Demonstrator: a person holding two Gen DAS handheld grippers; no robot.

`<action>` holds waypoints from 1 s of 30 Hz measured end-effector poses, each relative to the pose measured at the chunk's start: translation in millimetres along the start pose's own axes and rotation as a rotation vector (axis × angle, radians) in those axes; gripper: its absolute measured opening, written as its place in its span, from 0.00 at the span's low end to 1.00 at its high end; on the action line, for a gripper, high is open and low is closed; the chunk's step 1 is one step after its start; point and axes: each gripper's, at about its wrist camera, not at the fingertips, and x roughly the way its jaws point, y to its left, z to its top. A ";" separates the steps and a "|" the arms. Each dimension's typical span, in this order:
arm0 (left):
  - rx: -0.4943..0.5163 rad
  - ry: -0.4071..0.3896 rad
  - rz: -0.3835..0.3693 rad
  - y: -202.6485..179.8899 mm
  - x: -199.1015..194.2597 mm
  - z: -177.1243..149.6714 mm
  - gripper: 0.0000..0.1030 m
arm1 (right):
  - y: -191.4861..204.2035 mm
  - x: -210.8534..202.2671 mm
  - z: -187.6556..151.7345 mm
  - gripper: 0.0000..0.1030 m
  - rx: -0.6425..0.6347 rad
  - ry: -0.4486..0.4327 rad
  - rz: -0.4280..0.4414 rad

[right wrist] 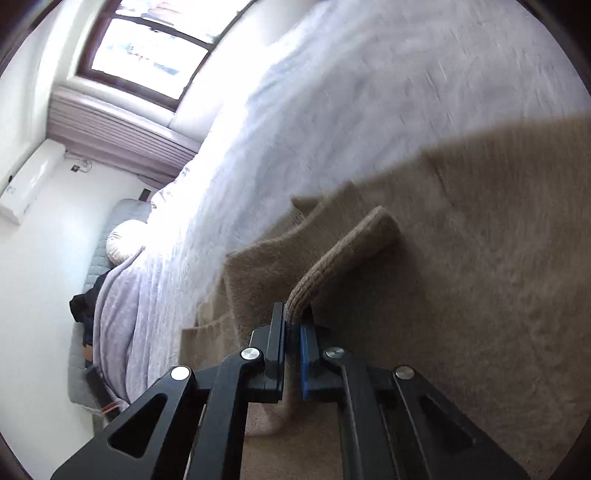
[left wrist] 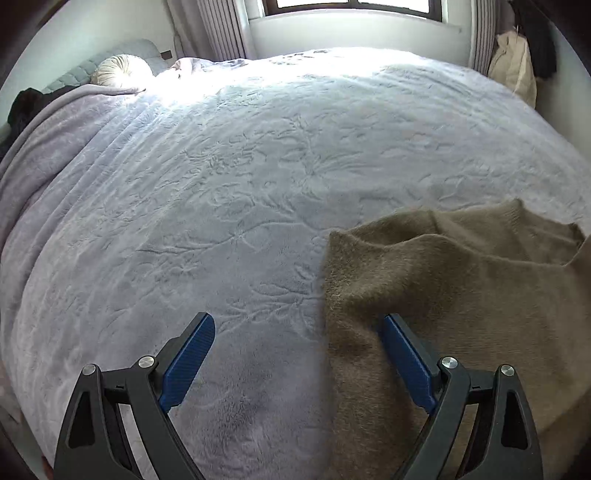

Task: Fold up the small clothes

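Note:
A fuzzy brown knit sweater lies on the pale lilac bedspread at the lower right of the left wrist view, partly lifted and folded over. My left gripper is open, blue pads wide apart; its right finger hovers over the sweater's left edge, its left finger over the bedspread. In the right wrist view, which is rolled sideways and blurred, my right gripper is shut on a ribbed edge of the sweater and holds it raised above the rest of the garment.
The bed fills most of both views. A round cream cushion and dark clothing lie at the grey headboard. A window with curtains is behind the bed. A beige bag hangs at the far right.

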 end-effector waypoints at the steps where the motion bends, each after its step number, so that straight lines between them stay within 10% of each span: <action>1: -0.002 -0.001 -0.012 2.6 4.9 -2.9 0.90 | 5.9 -12.5 0.5 0.07 -0.058 -0.034 -0.033; 5: -0.038 0.013 -0.046 10.2 9.8 -2.4 0.96 | -25.2 -25.4 -1.8 0.08 -0.024 -0.007 -0.188; 8: -0.061 0.025 -0.087 18.1 4.7 3.3 0.96 | -56.7 -26.2 -14.6 0.08 0.068 0.044 -0.149; 13: -0.049 0.087 -0.312 22.9 13.0 19.8 0.96 | -32.5 -56.3 -35.2 0.22 -0.080 0.038 -0.164; 16: -0.049 0.163 -0.402 9.8 31.0 27.9 0.73 | -22.2 -64.2 -50.0 0.28 -0.110 0.052 -0.093; 18: -0.054 0.201 -0.451 0.8 37.1 31.8 0.41 | -19.4 -66.8 -60.2 0.28 -0.111 0.065 -0.066; 21: -0.050 0.133 -0.433 -3.2 23.3 37.6 0.09 | -13.6 -65.6 -70.5 0.28 -0.111 0.082 -0.058; 30: -0.097 0.074 -0.406 24.3 36.8 22.9 0.16 | -18.8 -66.2 -76.7 0.28 -0.120 0.082 -0.082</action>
